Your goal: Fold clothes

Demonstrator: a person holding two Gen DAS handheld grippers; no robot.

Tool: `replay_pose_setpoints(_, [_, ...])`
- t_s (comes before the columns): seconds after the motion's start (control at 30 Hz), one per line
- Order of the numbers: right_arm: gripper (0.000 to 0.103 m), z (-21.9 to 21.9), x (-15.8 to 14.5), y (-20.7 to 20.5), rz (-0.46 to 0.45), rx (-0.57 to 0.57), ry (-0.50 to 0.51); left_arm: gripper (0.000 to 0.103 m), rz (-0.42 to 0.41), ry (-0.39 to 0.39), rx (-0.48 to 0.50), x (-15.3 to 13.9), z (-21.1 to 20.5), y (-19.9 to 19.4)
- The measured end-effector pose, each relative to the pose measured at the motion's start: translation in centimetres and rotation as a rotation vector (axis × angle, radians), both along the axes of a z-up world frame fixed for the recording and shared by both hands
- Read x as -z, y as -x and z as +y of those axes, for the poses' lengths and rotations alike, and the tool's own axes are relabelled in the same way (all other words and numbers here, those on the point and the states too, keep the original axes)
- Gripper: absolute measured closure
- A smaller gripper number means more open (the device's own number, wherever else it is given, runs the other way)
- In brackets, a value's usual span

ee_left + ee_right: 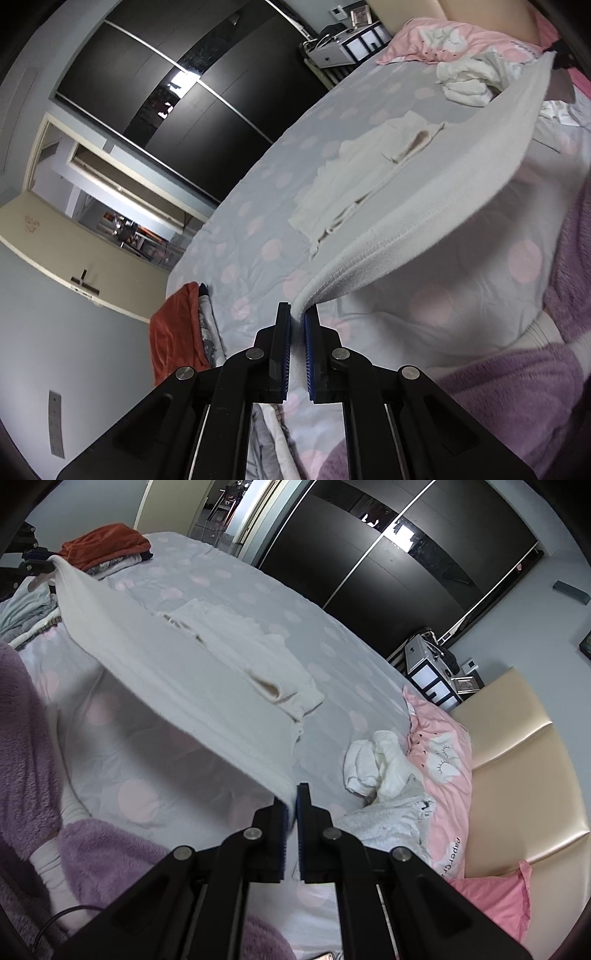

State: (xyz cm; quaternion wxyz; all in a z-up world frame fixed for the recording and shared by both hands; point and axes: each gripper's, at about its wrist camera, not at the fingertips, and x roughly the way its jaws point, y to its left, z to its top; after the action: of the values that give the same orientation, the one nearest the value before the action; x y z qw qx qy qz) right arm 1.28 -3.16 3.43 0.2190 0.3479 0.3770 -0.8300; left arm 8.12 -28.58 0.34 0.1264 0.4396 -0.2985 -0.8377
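Both fingers, left [297,314] and right [291,797], pinch the white garment's [443,192] corners above the bed [258,206]; next, fold it over.

Between our tongs [297,314] we see a soft, matt white knit garment [461,184]; beyond them, glossy black wardrobe doors [207,110].

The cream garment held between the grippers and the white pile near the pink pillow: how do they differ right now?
The cream garment is spread flat, one edge lifted off the bed; the white pile is crumpled and rests wholly on the bed. The garment is pinched at two corners by the left gripper and right gripper; nothing touches the pile. The garment looks much larger. Both are pale fabric.
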Motion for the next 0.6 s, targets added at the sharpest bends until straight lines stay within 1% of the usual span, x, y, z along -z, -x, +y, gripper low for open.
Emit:
replay_pose_setpoints(0.17, [0.099, 1.3, -2.0, -2.8, -0.012, -0.02, 0.007, 0.096, 0.016, -0.008, 0.048, -2.2, 1.3, -3.0])
replay_pose_setpoints(0.27, [0.099, 2.0, -2.9, -4.9, -0.024, -0.043, -0.005, 0.096, 0.011, 0.002, 0.073, -2.9, 1.9, -5.0])
replay_pose_setpoints(0.4, [0.099, 2.9, -4.0, -7.6, -0.033, -0.072, -0.017, 0.096, 0.009, -0.019, 0.092, -4.0, 2.3, -7.3])
replay_pose_setpoints(0.47, [0.099, 3.0, -4.0, -8.9, -0.036, -0.086, -0.039, 0.096, 0.01, -0.022, 0.099, -4.2, 2.6, -8.3])
replay_pose_setpoints(0.6, [0.099, 2.8, -3.6, -10.3, -0.044, -0.101, -0.079, 0.096, -0.035, -0.006, 0.127, -3.2, 3.6, -9.3])
